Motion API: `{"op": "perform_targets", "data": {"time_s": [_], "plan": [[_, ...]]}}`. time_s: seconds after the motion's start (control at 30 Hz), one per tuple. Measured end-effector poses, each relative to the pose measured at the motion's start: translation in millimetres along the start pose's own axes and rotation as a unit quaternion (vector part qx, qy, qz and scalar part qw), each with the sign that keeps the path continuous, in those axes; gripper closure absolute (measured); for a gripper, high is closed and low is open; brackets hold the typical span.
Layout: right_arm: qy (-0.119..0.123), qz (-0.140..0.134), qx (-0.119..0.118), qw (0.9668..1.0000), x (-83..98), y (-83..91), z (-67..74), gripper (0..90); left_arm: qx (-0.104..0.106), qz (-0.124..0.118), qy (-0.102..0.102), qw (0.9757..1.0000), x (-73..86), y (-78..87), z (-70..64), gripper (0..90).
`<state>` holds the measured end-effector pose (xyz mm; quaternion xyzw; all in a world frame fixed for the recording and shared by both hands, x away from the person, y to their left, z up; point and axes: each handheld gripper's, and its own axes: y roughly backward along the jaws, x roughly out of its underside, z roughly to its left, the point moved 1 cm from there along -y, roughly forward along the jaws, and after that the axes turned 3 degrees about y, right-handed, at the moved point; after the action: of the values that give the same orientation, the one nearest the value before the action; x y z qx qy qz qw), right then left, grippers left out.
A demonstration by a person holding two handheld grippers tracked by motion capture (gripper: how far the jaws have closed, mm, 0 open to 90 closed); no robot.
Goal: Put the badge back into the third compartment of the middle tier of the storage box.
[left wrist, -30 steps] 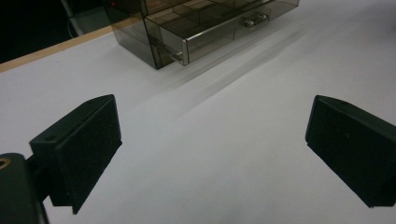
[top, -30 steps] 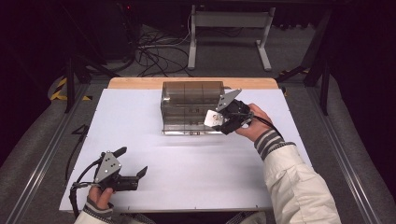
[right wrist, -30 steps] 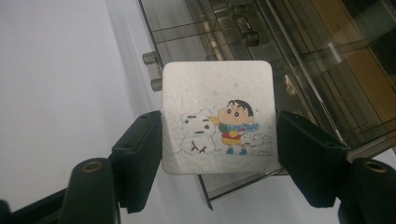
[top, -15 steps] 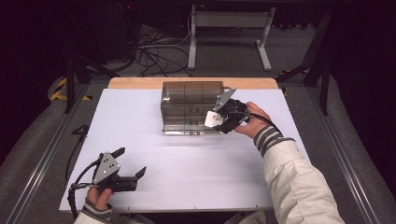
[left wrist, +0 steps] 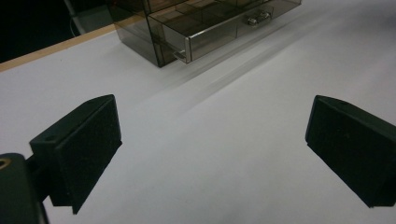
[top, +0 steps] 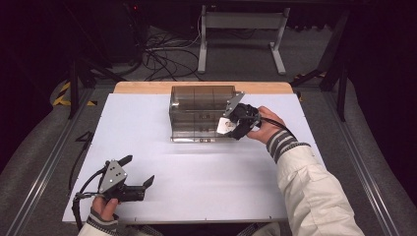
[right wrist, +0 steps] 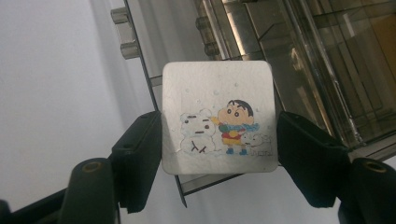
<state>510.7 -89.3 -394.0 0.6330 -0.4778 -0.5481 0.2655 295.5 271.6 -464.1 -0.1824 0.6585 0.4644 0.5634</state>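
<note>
The right gripper [right wrist: 217, 140] is clamping a square cartoon coaster [right wrist: 217, 116] by its two side edges, holding it flat-faced at the smoked drawer cabinet [top: 201, 112] near the desk's far edge, apparently for insertion into a drawer. The left gripper [top: 138, 172] is idling near the near-left corner, jaws apart and empty.

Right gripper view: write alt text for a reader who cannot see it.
A square white card with a cartoon child, a snowman and a small dog is clamped by its side edges in the right gripper. Behind it stands a smoky clear plastic drawer box on a white table.
</note>
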Motion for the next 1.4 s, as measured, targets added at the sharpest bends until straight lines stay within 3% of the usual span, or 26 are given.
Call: {"op": "perform_targets", "data": {"time_s": [0.9,1.23,1.4], "plan": [[-0.001,0.009,-0.006,0.9999,-0.1,-8.0,-1.2,30.6,0.003,0.001,-0.003,1.0000,-0.5,-0.8,0.0,4.3],[-0.006,0.005,0.005,1.0000,4.3,-1.3,-3.2,33.0,0.003,-0.002,-0.004,1.0000,-1.0,-1.6,-0.2,4.3],[-0.007,-0.013,0.009,0.9999,2.8,7.0,-1.6,37.0,0.004,0.000,-0.003,1.0000,-1.2,-1.7,-0.6,4.3]]}}
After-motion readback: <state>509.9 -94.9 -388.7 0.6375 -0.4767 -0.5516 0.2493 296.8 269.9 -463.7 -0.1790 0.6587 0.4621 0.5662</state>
